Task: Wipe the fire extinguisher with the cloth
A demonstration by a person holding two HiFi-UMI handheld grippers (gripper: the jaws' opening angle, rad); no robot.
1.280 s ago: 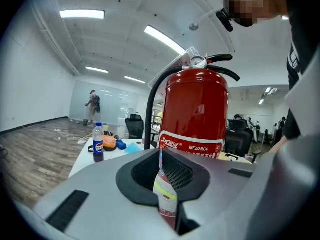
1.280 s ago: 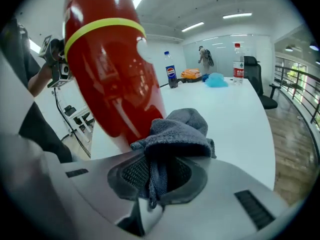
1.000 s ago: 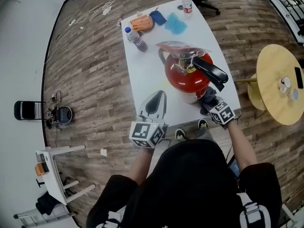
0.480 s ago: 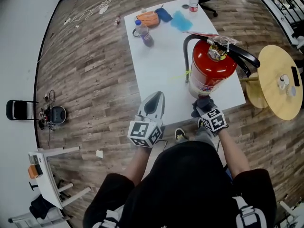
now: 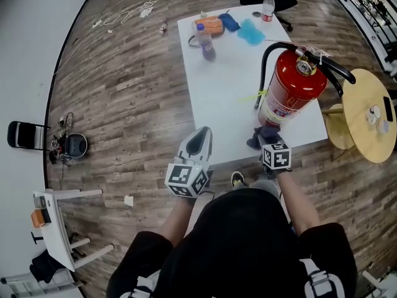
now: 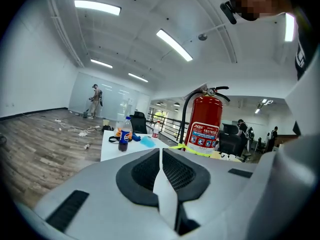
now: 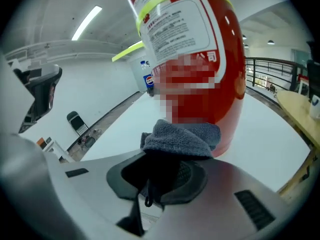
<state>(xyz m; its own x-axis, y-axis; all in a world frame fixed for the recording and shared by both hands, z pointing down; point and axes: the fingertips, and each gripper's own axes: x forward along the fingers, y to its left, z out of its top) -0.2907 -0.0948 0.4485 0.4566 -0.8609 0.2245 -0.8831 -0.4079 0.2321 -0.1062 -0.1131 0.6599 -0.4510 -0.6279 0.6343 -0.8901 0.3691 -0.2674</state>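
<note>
A red fire extinguisher point(image 5: 291, 85) stands upright near the right edge of the white table point(image 5: 223, 98). My right gripper point(image 5: 260, 136) is at its base, shut on a dark grey cloth point(image 5: 265, 131). In the right gripper view the bunched cloth point(image 7: 182, 136) sticks out of the right gripper point(image 7: 167, 171) and rests against the extinguisher's lower body point(image 7: 200, 59). My left gripper point(image 5: 203, 132) is at the table's front left corner, shut and holding nothing. In the left gripper view the left gripper point(image 6: 161, 151) points level across the table, with the extinguisher point(image 6: 204, 126) ahead to the right.
At the table's far end stand a cola bottle point(image 5: 205, 44), an orange item point(image 5: 211, 25), a blue cloth point(image 5: 250, 31) and a water bottle point(image 5: 268, 5). A round yellow side table point(image 5: 372, 113) stands to the right of the extinguisher. A folding chair point(image 5: 25, 135) is at the far left.
The view has drawn back from the table, so the extinguisher now shows from the side. My right gripper has rolled while keeping the cloth at the base. My left gripper has come off the tabletop to its corner.
</note>
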